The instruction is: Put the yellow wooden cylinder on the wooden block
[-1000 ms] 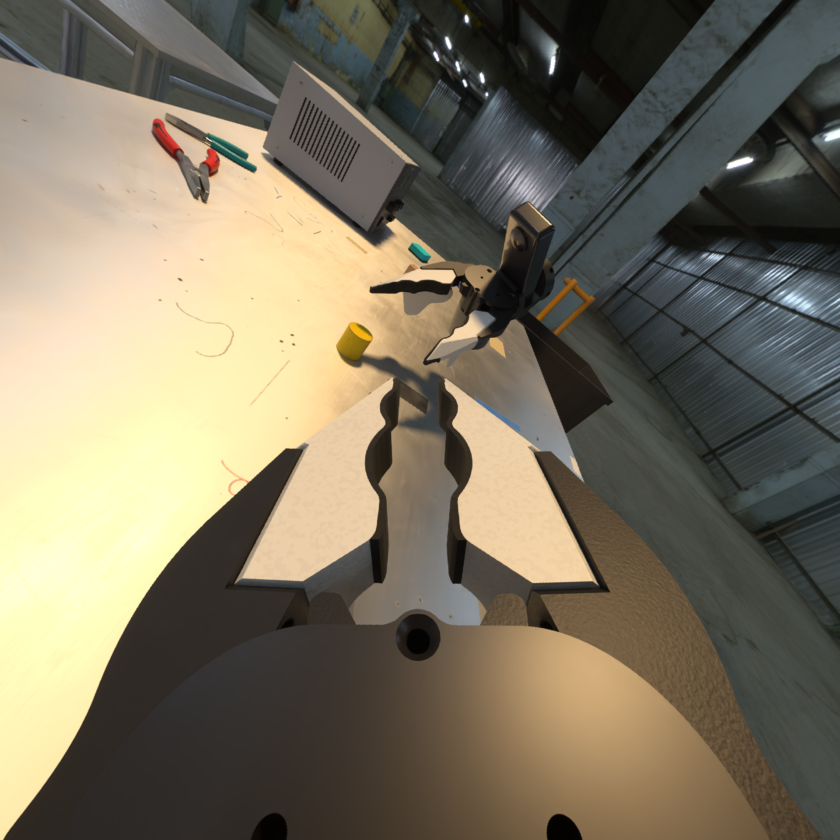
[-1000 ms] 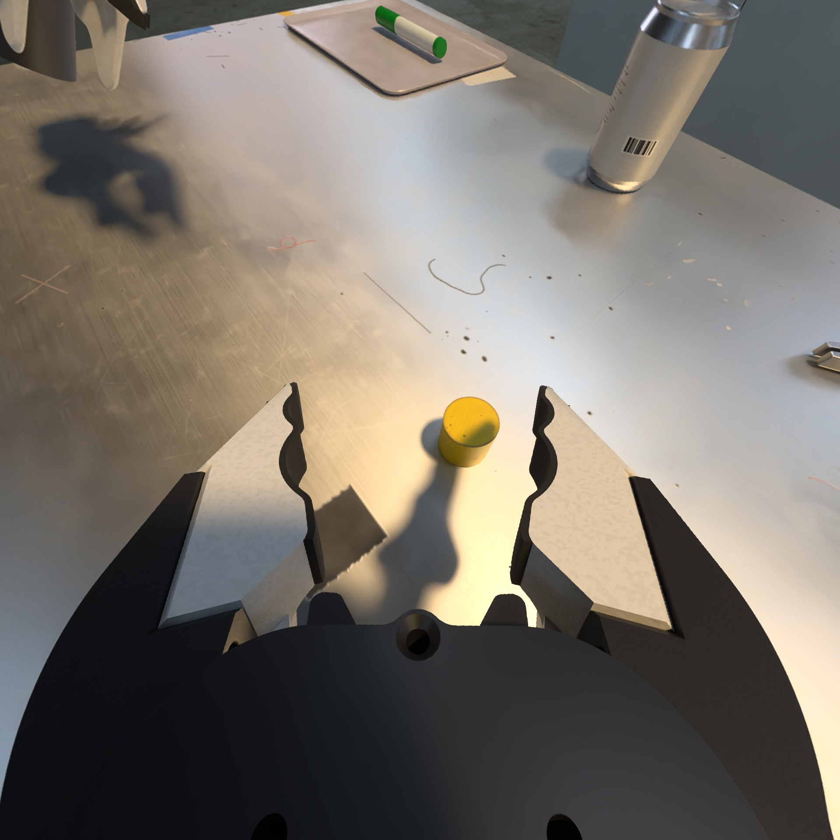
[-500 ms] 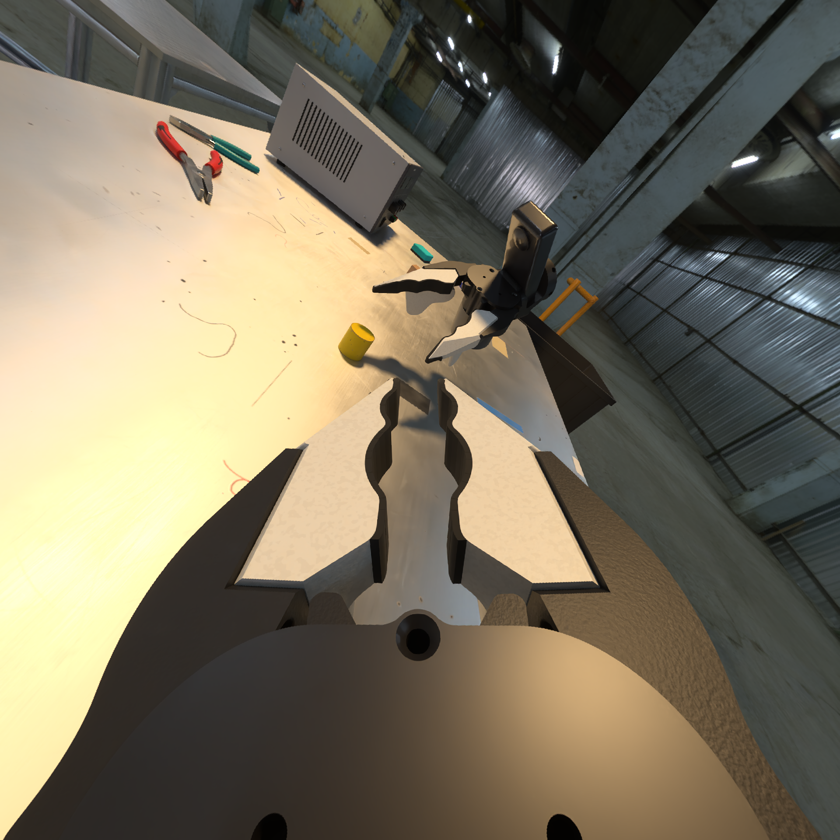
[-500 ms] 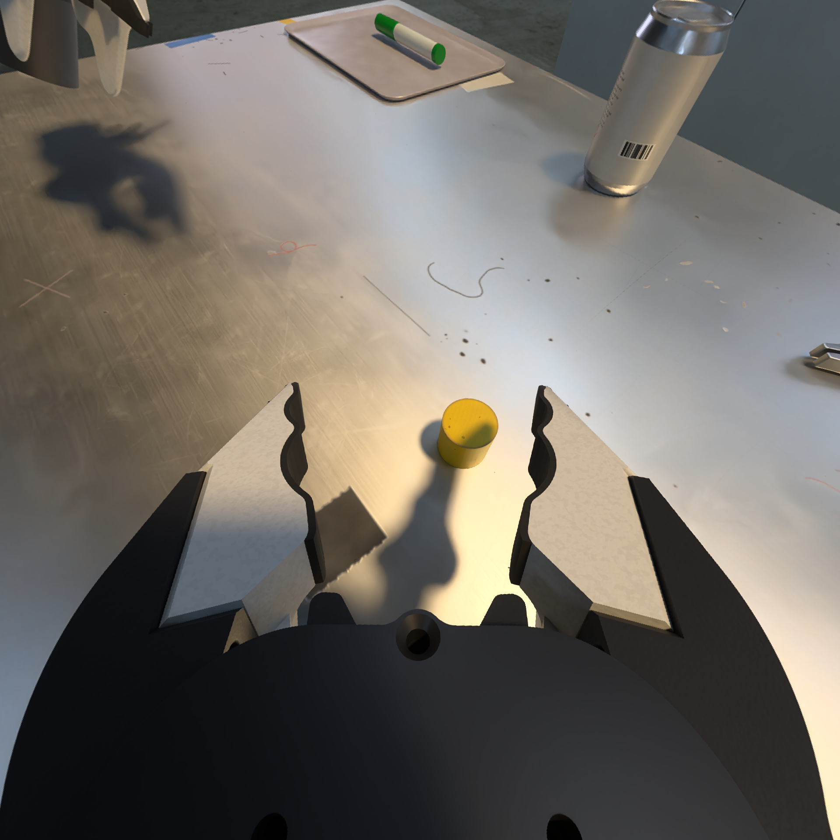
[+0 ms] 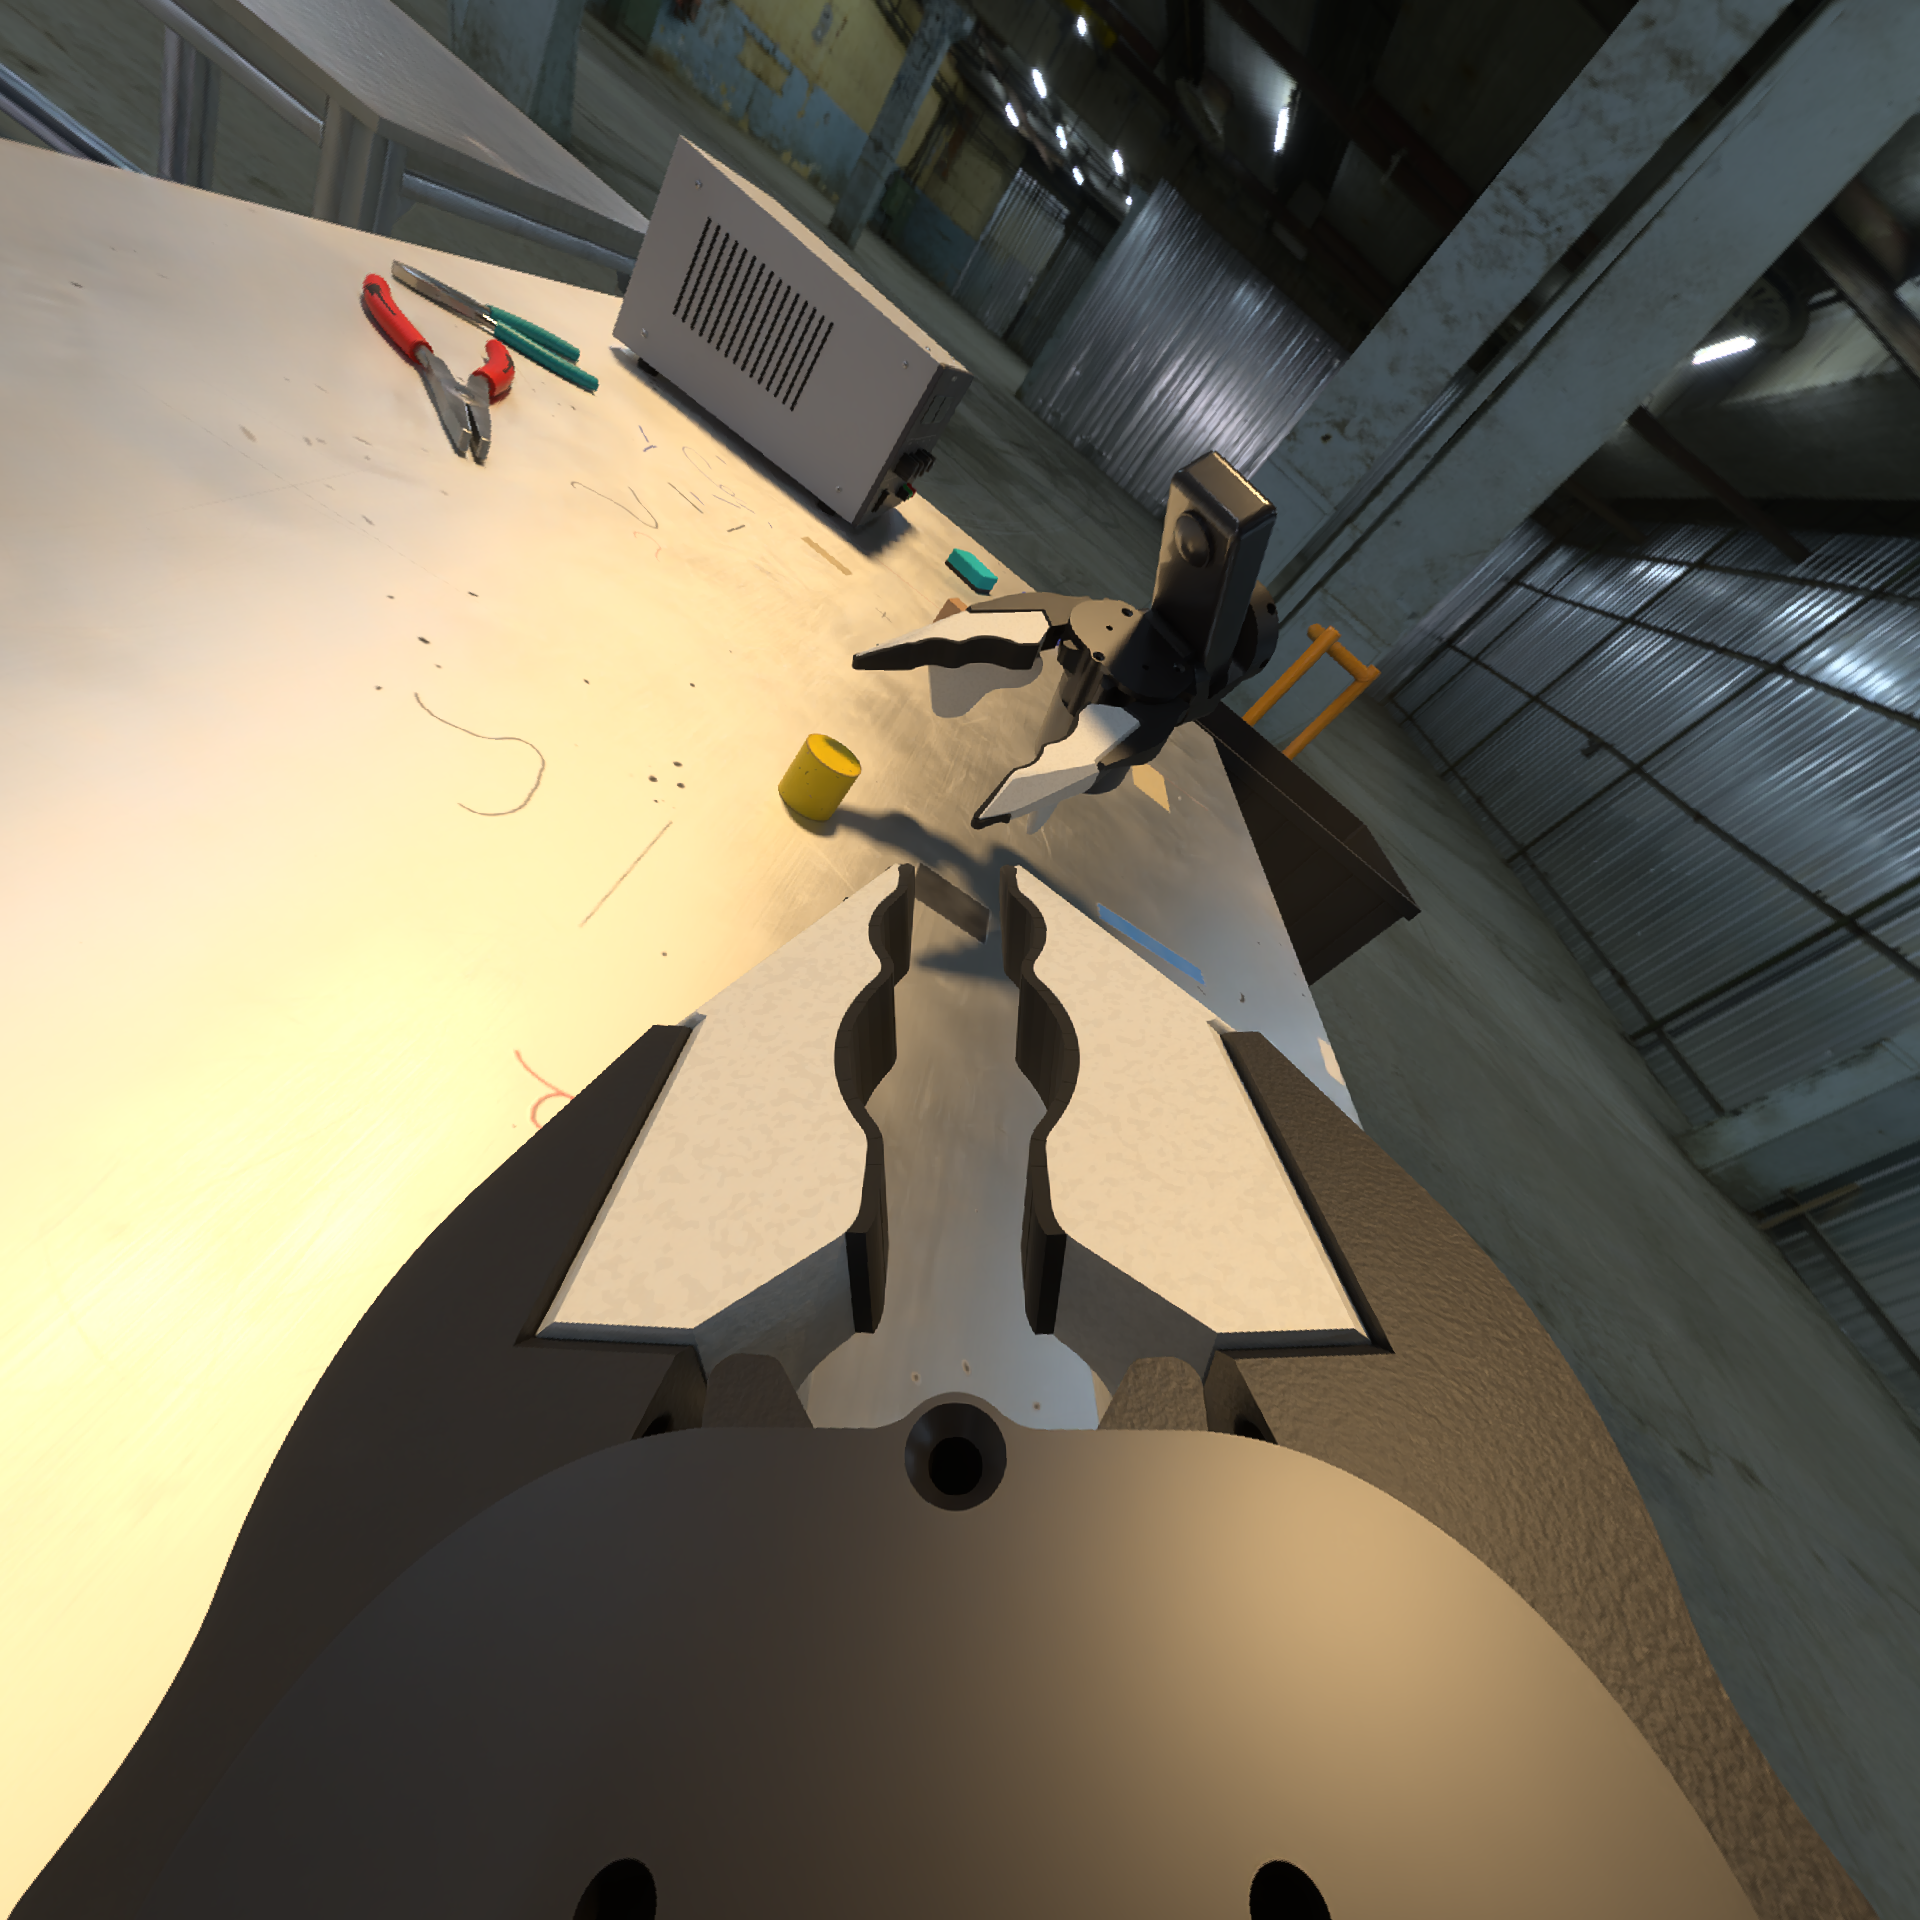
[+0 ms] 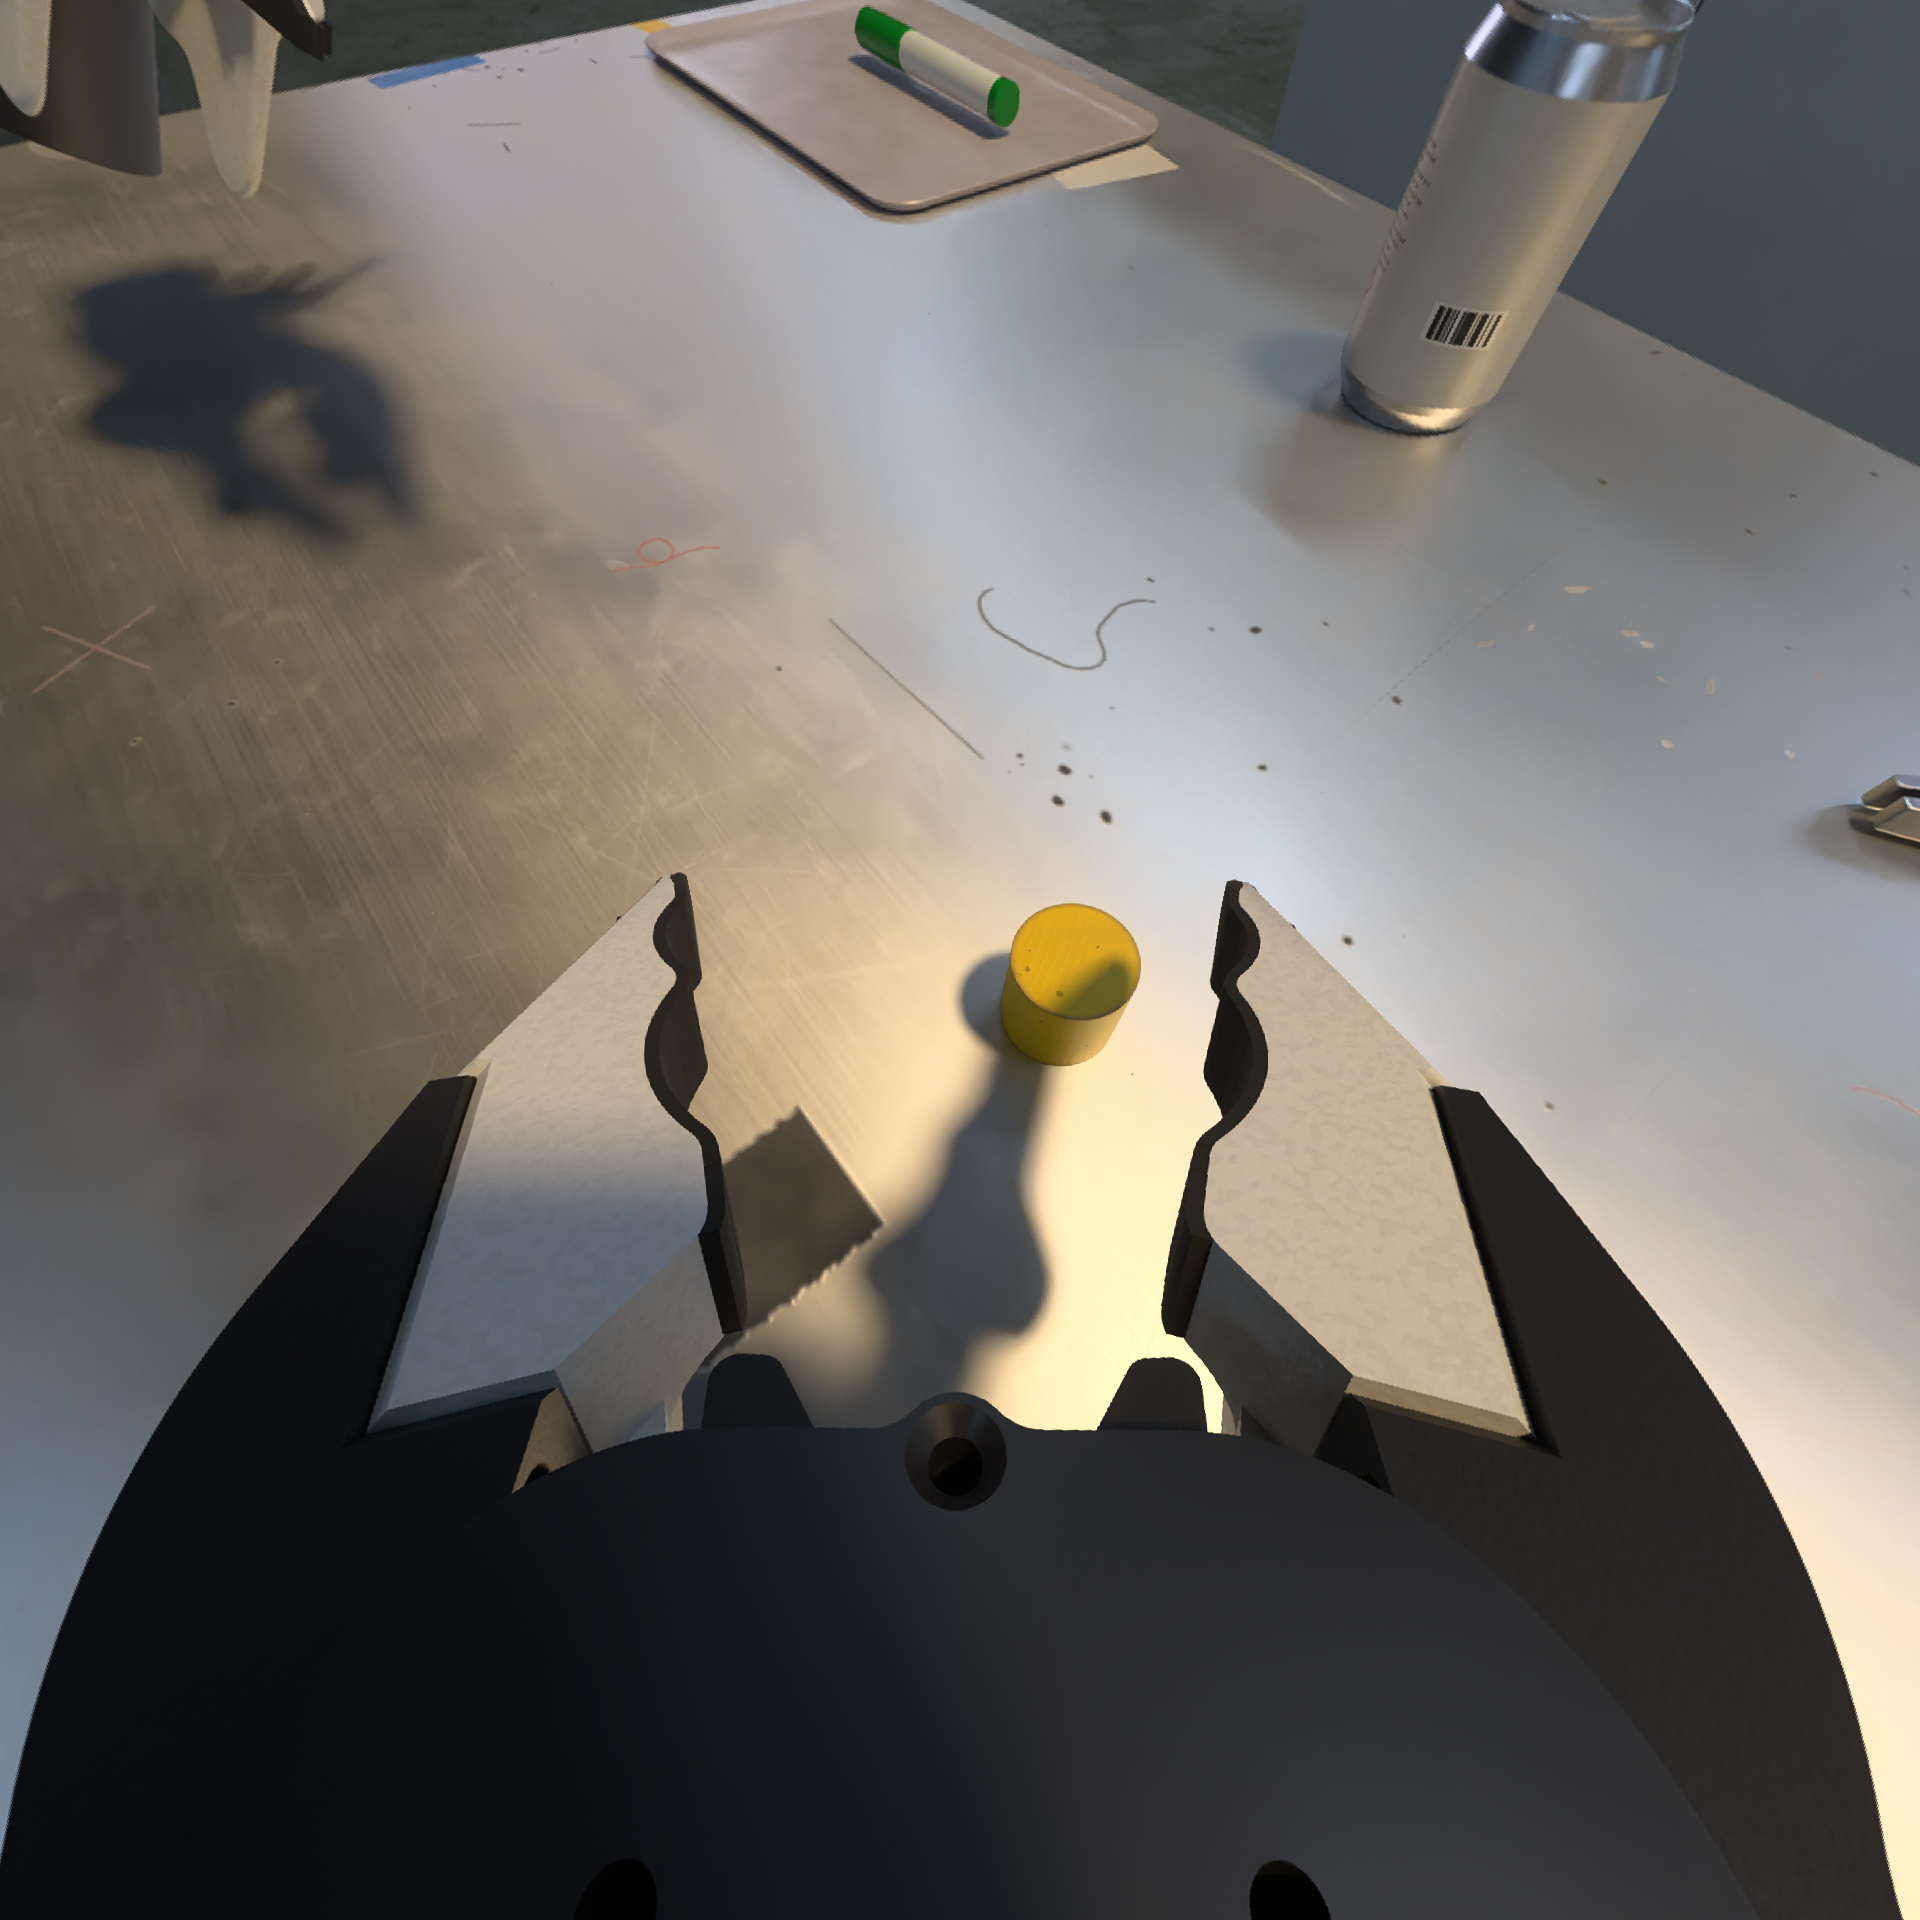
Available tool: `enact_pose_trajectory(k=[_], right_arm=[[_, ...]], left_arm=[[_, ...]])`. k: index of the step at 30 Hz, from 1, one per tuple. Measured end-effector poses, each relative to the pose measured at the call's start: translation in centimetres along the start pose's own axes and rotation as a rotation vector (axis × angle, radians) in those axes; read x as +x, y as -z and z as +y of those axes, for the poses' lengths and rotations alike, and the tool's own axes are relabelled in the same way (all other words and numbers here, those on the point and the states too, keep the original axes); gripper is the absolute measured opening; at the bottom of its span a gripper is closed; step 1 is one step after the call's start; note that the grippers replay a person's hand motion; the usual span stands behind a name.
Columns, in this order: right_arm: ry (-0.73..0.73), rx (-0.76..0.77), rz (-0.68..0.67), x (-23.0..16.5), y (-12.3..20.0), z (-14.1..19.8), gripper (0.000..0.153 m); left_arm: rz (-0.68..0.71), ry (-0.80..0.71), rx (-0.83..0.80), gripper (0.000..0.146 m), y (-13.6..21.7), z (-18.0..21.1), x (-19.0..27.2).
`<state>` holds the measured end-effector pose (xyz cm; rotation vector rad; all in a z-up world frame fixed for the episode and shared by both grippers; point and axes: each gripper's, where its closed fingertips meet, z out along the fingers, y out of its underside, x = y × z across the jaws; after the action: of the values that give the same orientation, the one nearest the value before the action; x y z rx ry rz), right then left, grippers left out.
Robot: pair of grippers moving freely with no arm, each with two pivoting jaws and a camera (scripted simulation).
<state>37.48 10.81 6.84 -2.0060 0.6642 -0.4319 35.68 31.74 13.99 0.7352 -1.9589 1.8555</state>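
The yellow wooden cylinder (image 6: 1068, 982) stands upright on the metal table, just ahead of my right gripper (image 6: 956, 883) and right of its midline. The right gripper is wide open and empty, hovering above the table. In the left wrist view the cylinder (image 5: 819, 774) sits next to the open right gripper (image 5: 920, 740). My left gripper (image 5: 956, 873) is empty, its jaws only a narrow gap apart, and it is well short of the cylinder. A small tan corner (image 5: 954, 605), perhaps the wooden block, shows behind the right gripper's finger.
Red pliers (image 5: 436, 364), a green-handled tool (image 5: 520, 332), a grey vented box (image 5: 779, 332) and a teal block (image 5: 971, 566) lie at the far side. A dark bin (image 5: 1320, 862) hangs off the table edge. A tray (image 6: 1091, 145) with a marker (image 6: 935, 68) and a silver can (image 6: 1507, 229) stand beyond the cylinder.
Almost nothing. Both views drift very slightly; the cylinder stays put and both grippers keep their openings.
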Motion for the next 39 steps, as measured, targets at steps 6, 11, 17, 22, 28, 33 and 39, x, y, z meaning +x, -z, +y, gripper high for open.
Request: enact_pose_trajectory(k=[6,11,17,22,28,33,39], right_arm=[[0.002,-0.009,0.001,0.0,-0.08,0.13,0.099],[-0.002,-0.01,0.003,0.09,-0.09,0.18,0.099],[-0.001,-0.016,0.003,0.08,-0.18,0.3,0.098],[-0.001,-0.019,0.002,0.08,-0.23,0.36,0.098],[0.001,-0.024,0.003,0.09,-0.29,0.45,0.097],[0.003,-0.027,0.003,0.07,-0.32,0.49,0.096],[0.002,-0.027,0.002,0.05,-0.33,0.5,0.096]], left_arm=[[0.0,0.0,-0.004,0.016,-0.08,0.05,0.01],[0.001,-0.001,-0.004,0.016,-0.09,0.05,0.03],[0.001,-0.001,-0.003,0.016,-0.09,0.02,0.04],[0.002,-0.001,-0.005,0.016,-0.12,0.04,0.07],[0.003,0.001,-0.008,0.016,-0.13,0.08,0.04],[0.004,0.0,-0.009,0.016,-0.16,0.09,0.08],[0.003,-0.001,-0.01,0.016,-0.17,0.09,0.11]])
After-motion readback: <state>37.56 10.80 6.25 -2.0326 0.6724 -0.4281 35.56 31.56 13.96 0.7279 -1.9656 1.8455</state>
